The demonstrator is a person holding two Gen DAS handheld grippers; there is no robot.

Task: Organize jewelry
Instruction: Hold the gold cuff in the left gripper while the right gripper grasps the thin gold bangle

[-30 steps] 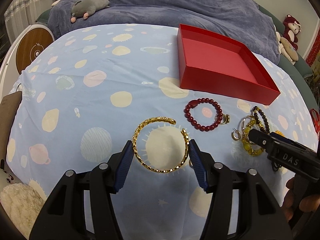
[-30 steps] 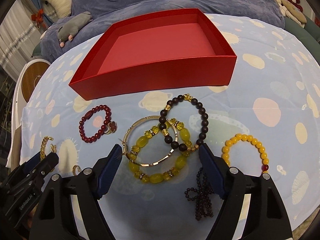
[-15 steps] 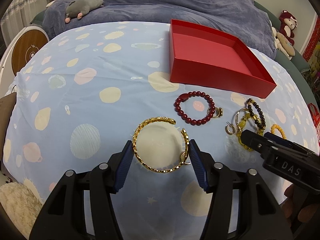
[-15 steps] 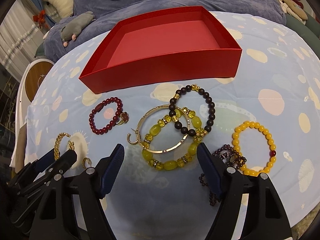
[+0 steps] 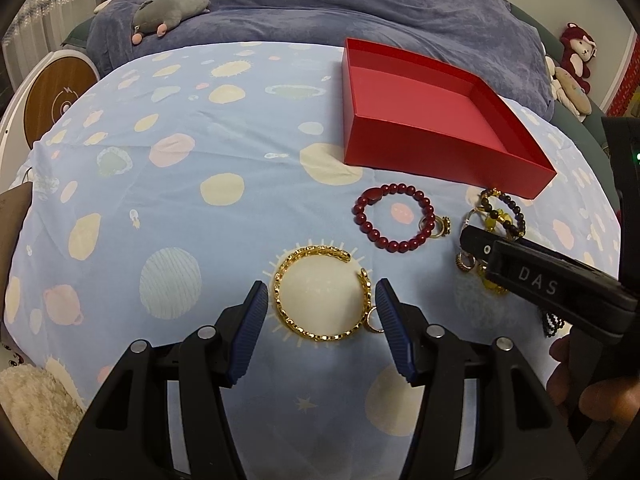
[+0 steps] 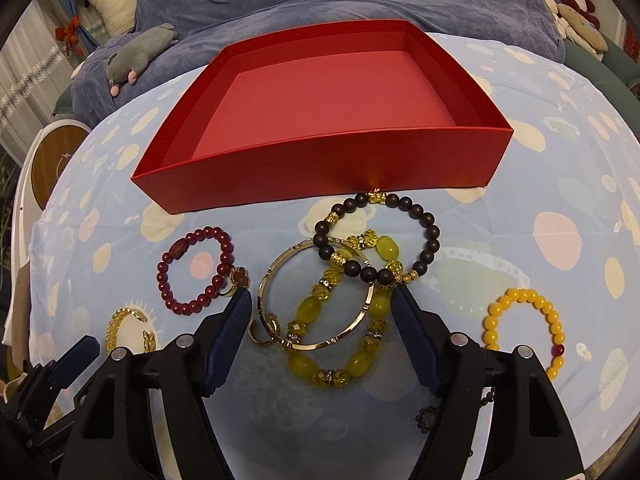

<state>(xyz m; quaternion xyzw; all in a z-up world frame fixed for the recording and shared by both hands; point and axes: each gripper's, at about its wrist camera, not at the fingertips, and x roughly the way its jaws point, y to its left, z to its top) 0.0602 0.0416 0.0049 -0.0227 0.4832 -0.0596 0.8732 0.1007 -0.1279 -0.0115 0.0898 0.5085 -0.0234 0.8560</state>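
Jaws of left gripper (image 5: 320,296) stand apart flanking open gold chain bangle (image 5: 322,292); right gripper (image 6: 322,306), closing, brackets yellow glass-bead bracelet (image 6: 344,320), untouched.

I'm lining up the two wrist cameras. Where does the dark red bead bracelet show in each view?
Left wrist view: dark red bead bracelet right of centre, on the cloth just below the red box, beyond the gold chain bracelet.
Right wrist view: dark red bead bracelet left of centre, below the box's left corner.
Shared landmark: the red box; the small ring touching the bracelet also helps.
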